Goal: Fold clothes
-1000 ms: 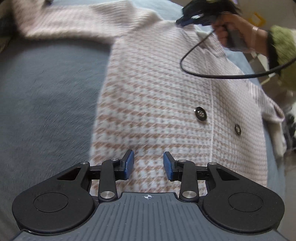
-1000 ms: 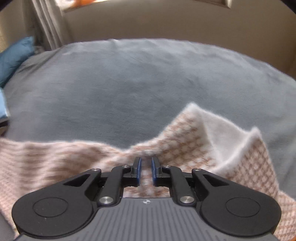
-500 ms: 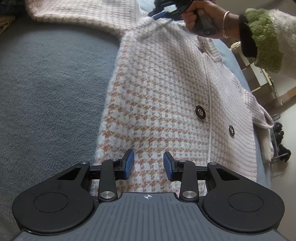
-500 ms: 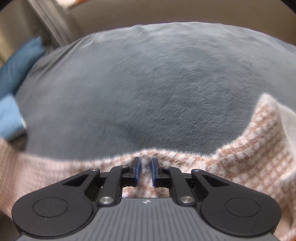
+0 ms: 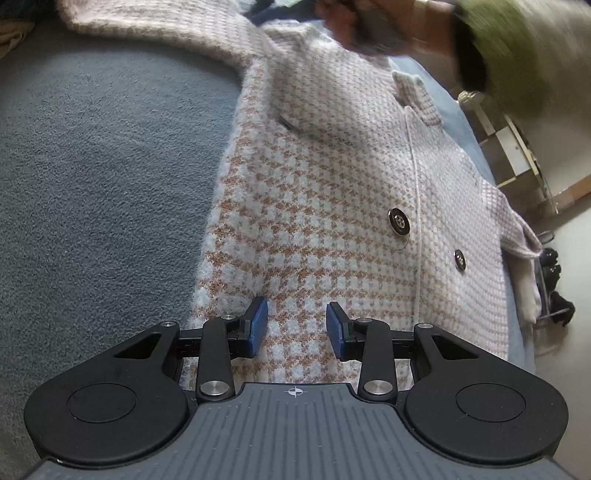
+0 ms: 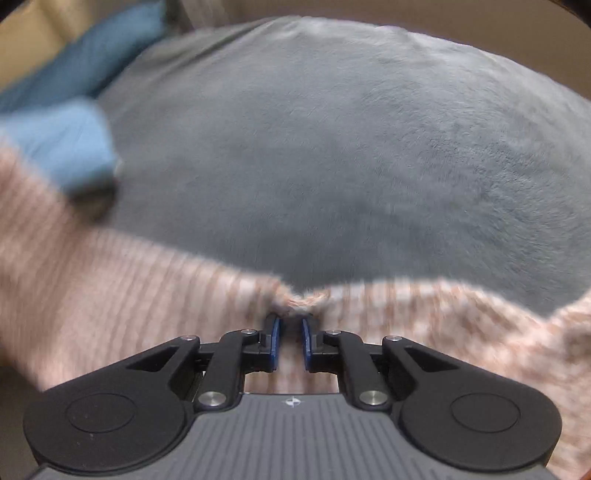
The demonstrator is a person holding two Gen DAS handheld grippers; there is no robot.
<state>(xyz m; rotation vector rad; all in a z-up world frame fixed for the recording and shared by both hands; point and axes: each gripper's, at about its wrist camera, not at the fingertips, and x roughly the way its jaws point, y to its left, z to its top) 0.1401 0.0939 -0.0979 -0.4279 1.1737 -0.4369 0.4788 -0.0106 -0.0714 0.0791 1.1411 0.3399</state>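
Observation:
A pink-and-white houndstooth coat (image 5: 332, 177) with two dark buttons (image 5: 399, 221) lies front up on a grey blanket (image 5: 92, 184). My left gripper (image 5: 297, 314) hovers over its near hem, left of the button line. It is open, with only flat cloth under it. In the right wrist view my right gripper (image 6: 291, 321) is shut on a bunched bit of the coat's edge (image 6: 299, 301). A blurred hand (image 5: 369, 26) with a fuzzy green sleeve (image 5: 509, 48) holds that gripper near the coat's collar, at the top of the left wrist view.
The grey blanket (image 6: 332, 147) spreads wide beyond the coat. Two blue cushions (image 6: 62, 147) lie at its far left. A light shelf frame (image 5: 517, 147) and a dark object (image 5: 554, 266) stand on the floor past the blanket's right edge.
The right gripper has carried the pinched coat edge sideways: the blue cushions have come into its view, and the hand is larger and blurred in the left view. The left gripper has barely shifted.

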